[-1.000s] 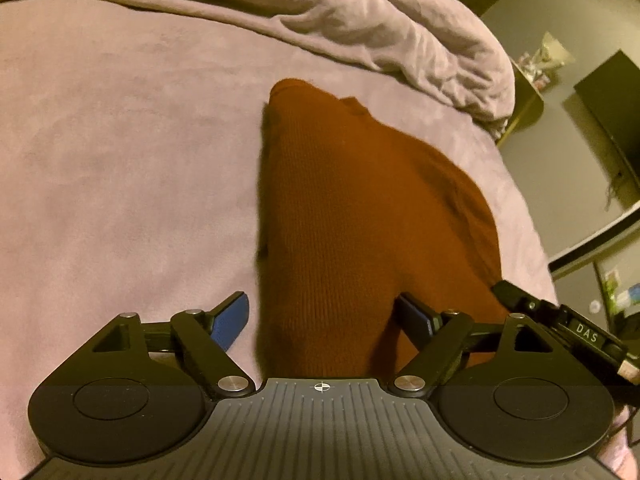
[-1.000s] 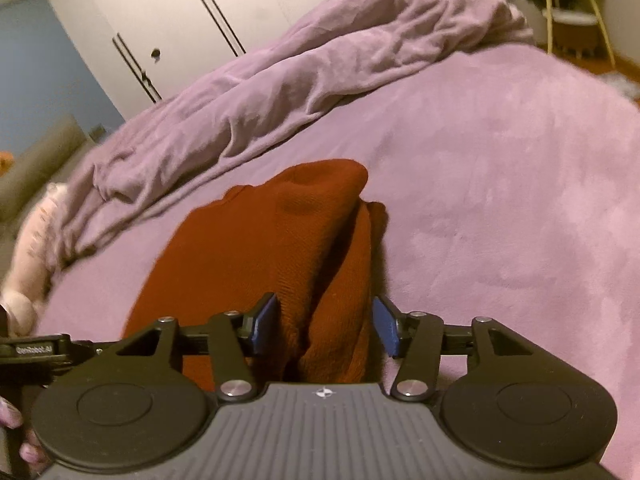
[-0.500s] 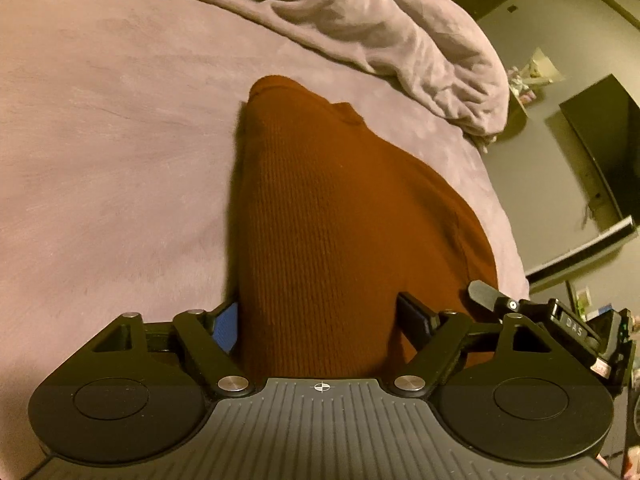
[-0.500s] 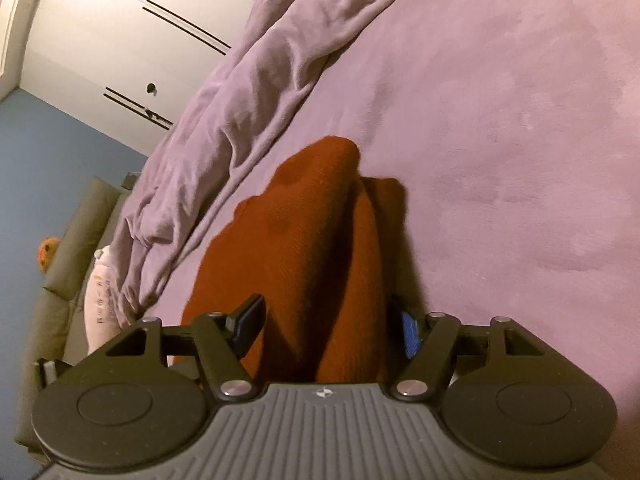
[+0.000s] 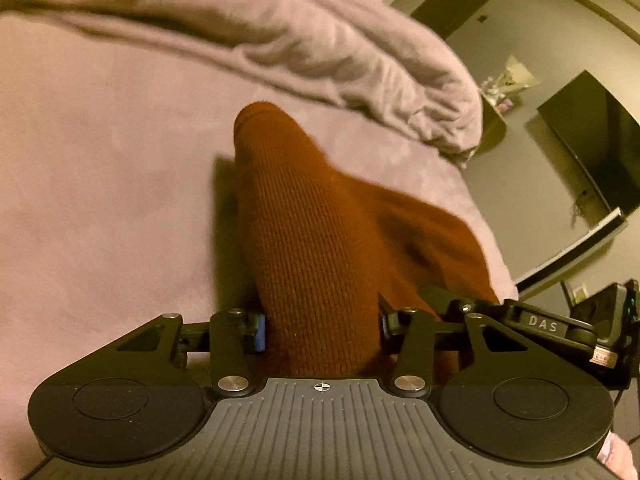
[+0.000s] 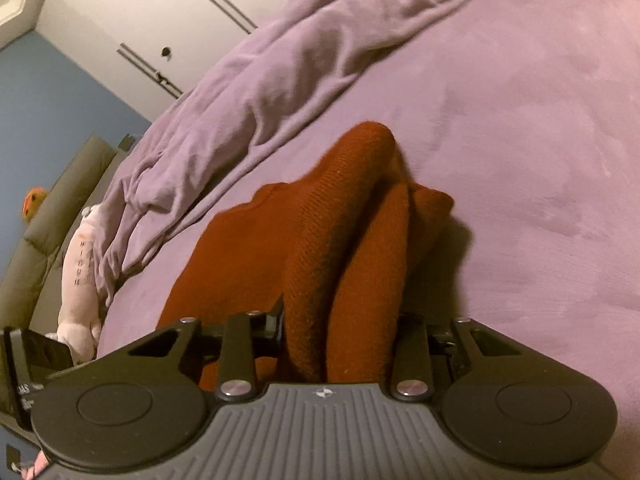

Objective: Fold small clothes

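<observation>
Bare bed (image 6: 540, 160) lies open right of rust knit garment (image 6: 320, 240); bunched blanket (image 6: 280, 80) walls far side; plush toy (image 6: 80, 272) sits at left edge.

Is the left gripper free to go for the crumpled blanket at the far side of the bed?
Probably not yet: the left gripper has the rust knit garment bunched between its fingers; the blanket lies beyond.

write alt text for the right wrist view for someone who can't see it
The right hand-held gripper pinches a bunched fold of a rust-brown knit garment, lifting it off a lilac bedspread. A rumpled duvet lies behind it.
</observation>
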{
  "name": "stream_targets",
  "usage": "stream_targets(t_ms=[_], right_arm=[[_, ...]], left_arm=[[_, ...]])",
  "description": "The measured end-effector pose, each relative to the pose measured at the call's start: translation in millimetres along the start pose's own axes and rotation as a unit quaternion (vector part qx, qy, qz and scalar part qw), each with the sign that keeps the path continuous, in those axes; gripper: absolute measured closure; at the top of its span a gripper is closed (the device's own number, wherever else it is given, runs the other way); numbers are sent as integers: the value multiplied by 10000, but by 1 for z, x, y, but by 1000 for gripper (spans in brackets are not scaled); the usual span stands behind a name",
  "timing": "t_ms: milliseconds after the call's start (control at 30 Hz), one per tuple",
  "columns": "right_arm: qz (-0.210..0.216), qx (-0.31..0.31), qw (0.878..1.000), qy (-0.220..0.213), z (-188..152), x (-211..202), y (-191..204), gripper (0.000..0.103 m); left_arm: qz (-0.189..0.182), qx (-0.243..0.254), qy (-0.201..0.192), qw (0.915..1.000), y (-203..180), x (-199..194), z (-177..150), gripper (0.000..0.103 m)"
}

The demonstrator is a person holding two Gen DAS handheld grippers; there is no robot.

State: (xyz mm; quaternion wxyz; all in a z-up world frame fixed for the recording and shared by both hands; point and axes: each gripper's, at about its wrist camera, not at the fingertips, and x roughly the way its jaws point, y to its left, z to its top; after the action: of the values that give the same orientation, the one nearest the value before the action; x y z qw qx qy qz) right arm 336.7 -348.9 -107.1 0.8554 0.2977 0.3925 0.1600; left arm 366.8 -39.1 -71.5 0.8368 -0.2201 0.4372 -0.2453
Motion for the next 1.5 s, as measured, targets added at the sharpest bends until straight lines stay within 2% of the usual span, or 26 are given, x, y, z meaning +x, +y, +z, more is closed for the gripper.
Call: stream_targets(t_ms=[100,167,267,333,400,433,467,567,667,733,800,867,933,1000,1100,1200,1267,1300,1400,1433,1467,1500], right_arm=[[193,-172,9996,149,-8,3,24,70],[340,-503,9979,224,-20,8,45,70],[595,-705,9948,429,-40,20,69,70],[559,-883,9930,559,-57,30,83,69],[405,-899,9942,421,-71,26,87,59],[339,-793,9958,309,-75,19,84,58],[315,-565,9977,213,-80,8,78,50],[348,207,9991,-157,-99,-35,52,41],[366,764,9962,-207,-127,-62,34,39],[436,952,9945,-100,-140,-67,33,39],[572,1096,9923,-121,-149,-72,36,42],[829,1197,9891,-227,-153,-75,42,42],[760,1144,9904,-169,-153,-69,45,44],[526,1185,9915,-117,-152,-55,48,57],[543,1379,9889,-133,-150,-40,51,78],[583,1207,9906,-277,-150,-44,60,85],[738,1186,9895,-370,-150,-50,58,86],[661,1170,9903,-363,-151,-51,55,86],[2,912,9957,-149,-155,-52,44,85],[-93,802,9966,-146,-156,-57,43,83],[-182,668,9974,-205,-155,-64,44,77],[-325,513,9977,-292,-154,-72,47,75]], left_arm=[[203,128,-156,9996,-2,-33,-1,52],[369,203,-279,9987,5,-59,-7,51],[912,223,-400,9948,22,-90,-21,50],[1287,37,-354,9910,37,-101,-33,46],[1606,-137,-275,9865,50,-112,-49,44],[1663,-137,-323,9855,52,-121,-58,44],[1645,-39,-410,9855,52,-132,-68,43],[1646,73,-672,9840,49,-160,-94,39],[1697,11,-593,9837,47,-163,-116,40],[1666,-78,-359,9853,45,-151,-124,40],[1716,-70,-317,9846,43,-144,-132,40],[1967,46,-309,9800,40,-136,-135,40],[2122,255,-272,9765,35,-128,-136,40],[2157,295,-339,9754,33,-123,-134,40],[2118,3,-455,9762,41,-125,-131,44],[1986,-463,-607,9771,53,-135,-131,50],[1829,-692,-636,9786,62,-139,-132,51],[1789,-716,-624,9793,64,-140,-133,52],[1666,-682,-556,9821,67,-150,-133,53],[1639,-658,-552,9827,68,-155,-134,49],[1678,-633,-580,9821,69,-162,-134,45],[1875,-594,-656,9783,67,-168,-133,32]])
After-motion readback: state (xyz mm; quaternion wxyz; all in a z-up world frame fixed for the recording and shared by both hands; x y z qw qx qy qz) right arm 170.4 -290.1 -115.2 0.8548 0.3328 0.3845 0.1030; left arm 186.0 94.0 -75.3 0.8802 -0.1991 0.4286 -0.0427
